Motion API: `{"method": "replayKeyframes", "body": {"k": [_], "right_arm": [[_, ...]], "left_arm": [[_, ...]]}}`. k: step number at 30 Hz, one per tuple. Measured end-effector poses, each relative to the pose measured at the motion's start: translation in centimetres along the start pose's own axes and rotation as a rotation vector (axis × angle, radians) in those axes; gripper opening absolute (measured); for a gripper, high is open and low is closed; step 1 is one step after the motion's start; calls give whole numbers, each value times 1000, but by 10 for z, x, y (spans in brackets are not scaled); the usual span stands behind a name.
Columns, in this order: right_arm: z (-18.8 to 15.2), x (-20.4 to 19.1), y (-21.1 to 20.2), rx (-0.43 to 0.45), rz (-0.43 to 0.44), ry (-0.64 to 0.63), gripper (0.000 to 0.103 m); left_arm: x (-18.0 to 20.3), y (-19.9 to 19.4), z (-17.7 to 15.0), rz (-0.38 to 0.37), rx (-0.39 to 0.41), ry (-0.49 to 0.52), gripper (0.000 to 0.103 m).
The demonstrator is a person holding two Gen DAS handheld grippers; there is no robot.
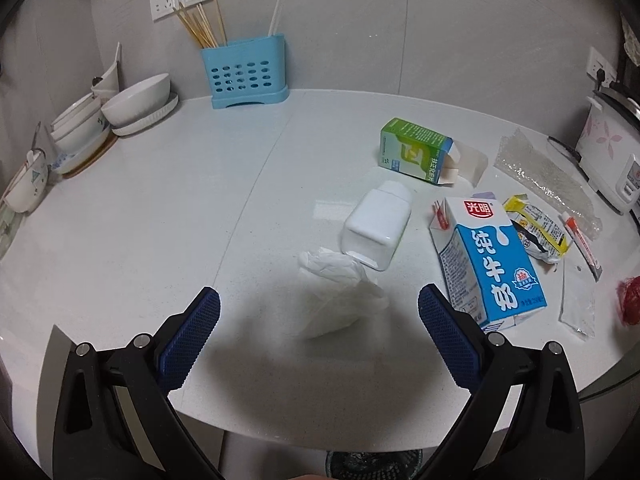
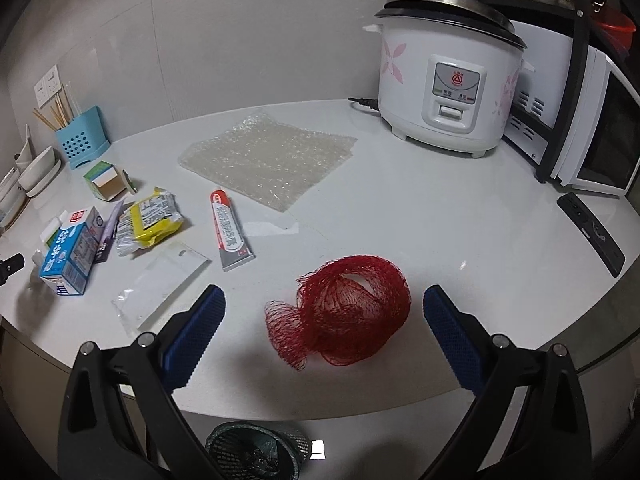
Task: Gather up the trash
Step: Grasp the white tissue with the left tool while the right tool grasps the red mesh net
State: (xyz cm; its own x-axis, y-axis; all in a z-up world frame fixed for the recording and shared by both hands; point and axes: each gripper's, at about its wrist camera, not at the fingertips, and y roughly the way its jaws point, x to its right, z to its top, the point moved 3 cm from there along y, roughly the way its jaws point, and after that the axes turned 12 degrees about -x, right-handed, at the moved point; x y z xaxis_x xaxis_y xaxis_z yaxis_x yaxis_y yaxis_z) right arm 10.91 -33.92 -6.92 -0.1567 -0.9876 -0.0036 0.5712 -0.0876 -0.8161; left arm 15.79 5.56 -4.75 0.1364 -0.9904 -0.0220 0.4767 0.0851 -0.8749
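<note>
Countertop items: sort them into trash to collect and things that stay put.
Trash: crumpled tissue, milk carton, green box, white bottle, yellow wrapper, tube, bubble wrap, red mesh net, clear packet.

Stays: rice cooker, chopstick holder, bowls, microwave.

The waste bin (image 2: 260, 454) below the counter is half hidden.

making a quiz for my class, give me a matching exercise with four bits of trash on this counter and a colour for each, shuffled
Things:
1. mesh net
2. milk carton
3. snack wrapper
4. crumpled tissue

Colours:
a. white
b. yellow
c. red
d. blue and white

Pairs: 1-c, 2-d, 3-b, 4-a
</note>
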Motion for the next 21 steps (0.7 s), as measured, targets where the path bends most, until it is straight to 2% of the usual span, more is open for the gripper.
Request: {"method": "replayKeyframes", "body": {"k": [6, 13, 16, 21], "right_arm": [[6, 0, 22, -49, 16, -4, 95], [6, 1, 40, -94, 14, -2, 87], [6, 1, 43, -104, 9, -2, 84], [6, 0, 48, -127, 3, 1, 70]], "left_arm": [[0, 33, 7, 9, -48, -10, 97], [-1, 50, 7, 28, -85, -5, 95], [2, 49, 8, 42, -88, 10, 91], [8, 49, 5, 34, -115, 22, 80]]}}
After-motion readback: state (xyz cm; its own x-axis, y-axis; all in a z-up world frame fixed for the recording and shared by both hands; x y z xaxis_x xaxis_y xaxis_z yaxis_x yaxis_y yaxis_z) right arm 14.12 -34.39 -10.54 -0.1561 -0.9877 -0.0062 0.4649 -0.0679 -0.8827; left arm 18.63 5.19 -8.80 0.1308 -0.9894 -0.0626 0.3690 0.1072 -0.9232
